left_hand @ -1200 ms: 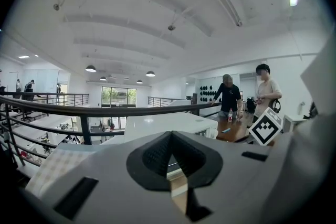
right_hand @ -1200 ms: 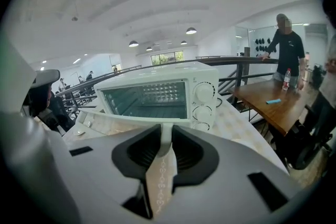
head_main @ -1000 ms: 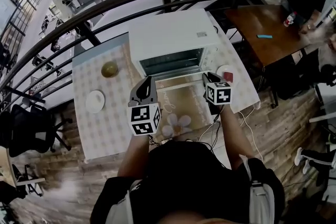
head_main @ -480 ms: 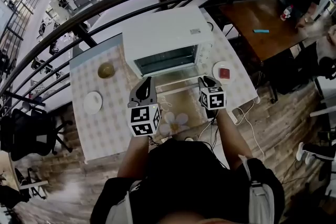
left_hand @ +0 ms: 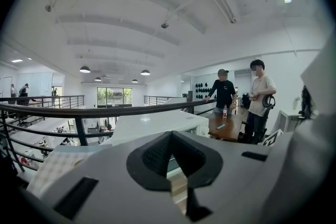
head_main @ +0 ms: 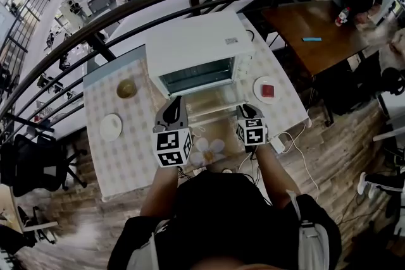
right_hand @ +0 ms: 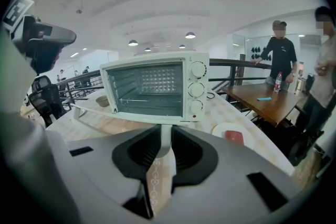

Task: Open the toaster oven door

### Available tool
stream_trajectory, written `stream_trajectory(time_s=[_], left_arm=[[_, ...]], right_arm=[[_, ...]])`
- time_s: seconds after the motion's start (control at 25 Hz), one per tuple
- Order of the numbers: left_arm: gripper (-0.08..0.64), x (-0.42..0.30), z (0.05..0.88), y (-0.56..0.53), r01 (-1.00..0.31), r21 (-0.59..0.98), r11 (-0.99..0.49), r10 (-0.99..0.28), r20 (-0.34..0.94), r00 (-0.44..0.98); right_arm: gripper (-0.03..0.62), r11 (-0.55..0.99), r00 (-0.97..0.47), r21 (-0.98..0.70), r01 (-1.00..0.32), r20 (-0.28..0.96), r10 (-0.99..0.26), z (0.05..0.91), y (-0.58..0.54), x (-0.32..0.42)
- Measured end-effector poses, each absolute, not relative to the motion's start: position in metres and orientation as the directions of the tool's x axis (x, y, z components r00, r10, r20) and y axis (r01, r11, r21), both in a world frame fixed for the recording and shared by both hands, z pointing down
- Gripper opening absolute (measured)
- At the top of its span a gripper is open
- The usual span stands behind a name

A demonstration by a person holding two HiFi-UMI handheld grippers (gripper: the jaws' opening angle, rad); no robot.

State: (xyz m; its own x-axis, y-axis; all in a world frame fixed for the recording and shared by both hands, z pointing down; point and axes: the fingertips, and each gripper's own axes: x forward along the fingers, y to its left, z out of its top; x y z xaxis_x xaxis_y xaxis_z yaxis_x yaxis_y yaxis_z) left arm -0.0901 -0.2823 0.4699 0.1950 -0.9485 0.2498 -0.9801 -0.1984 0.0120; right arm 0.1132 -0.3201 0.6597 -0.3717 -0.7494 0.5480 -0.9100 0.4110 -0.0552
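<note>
Fingers (right_hand: 186, 149) of the right gripper (right_hand: 164, 132) are clamped on the white handle (right_hand: 164, 141) at the front edge of the toaster oven (head_main: 193, 47) door (head_main: 212, 105). Those of the left gripper (left_hand: 169, 135) are pressed together on nothing, above the bench (head_main: 126, 158) just left of the door. Compared with a second ago, the right gripper sits farther out from the oven's mouth, and the door has swung lower, lying nearly flat over the bench. A small plate (head_main: 266, 90), then half covered by the right gripper's cube, is now in full sight; the red item on it is too small to name. In the head view that cube hides the grip itself. The left gripper view shows only the oven's top above the gripper's own body.
</note>
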Motion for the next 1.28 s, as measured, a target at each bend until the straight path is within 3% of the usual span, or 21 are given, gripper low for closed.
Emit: stream_trajectory(time_s=[0.6, 1.28], left_arm=[[0.012, -0.08, 0.47, -0.278, -0.976, 0.004, -0.22, -0.943, 0.255, 0.213], [0.012, -0.083, 0.472, -0.278, -0.977, -0.008, -0.215, -0.941, 0.268, 0.205]], right_arm=[[0.069, 0.403, -0.36, -0.045, -0.914, 0.55, -0.754, 0.705, -0.293, 0.121], [0.069, 0.394, -0.336, -0.055, -0.917, 0.637, -0.693, 0.757, -0.279, 0.124]])
